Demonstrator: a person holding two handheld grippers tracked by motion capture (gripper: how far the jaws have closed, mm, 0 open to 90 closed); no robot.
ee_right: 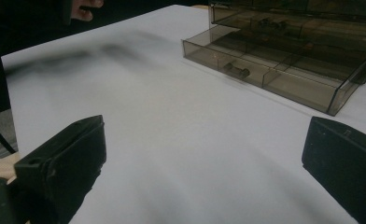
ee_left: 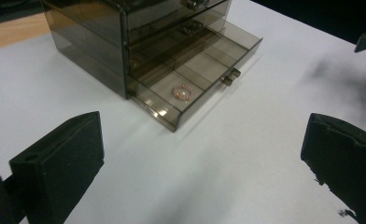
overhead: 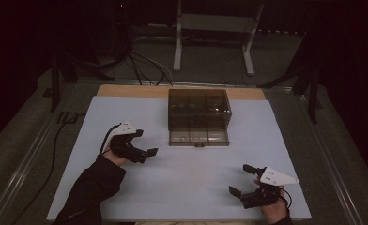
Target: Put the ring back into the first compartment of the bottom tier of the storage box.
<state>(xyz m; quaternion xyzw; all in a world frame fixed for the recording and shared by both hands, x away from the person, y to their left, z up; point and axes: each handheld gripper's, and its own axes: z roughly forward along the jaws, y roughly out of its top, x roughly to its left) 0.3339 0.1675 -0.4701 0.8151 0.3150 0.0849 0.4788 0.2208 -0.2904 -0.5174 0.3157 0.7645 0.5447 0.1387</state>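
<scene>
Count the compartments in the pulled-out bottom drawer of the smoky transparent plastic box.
3, in one row across the open bottom drawer: one end compartment holds a small pinkish ring, the middle and far ones look bare. Any further back may be hidden.

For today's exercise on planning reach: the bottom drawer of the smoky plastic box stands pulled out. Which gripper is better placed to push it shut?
Probably the left gripper. It is open and nearer the drawer front, whereas the right gripper sits farther back toward the table edge.

drawer box (ee_right: 307,28) top cut off by the frame, upper drawers' (overhead: 198,104) contents too dim to tell
</scene>
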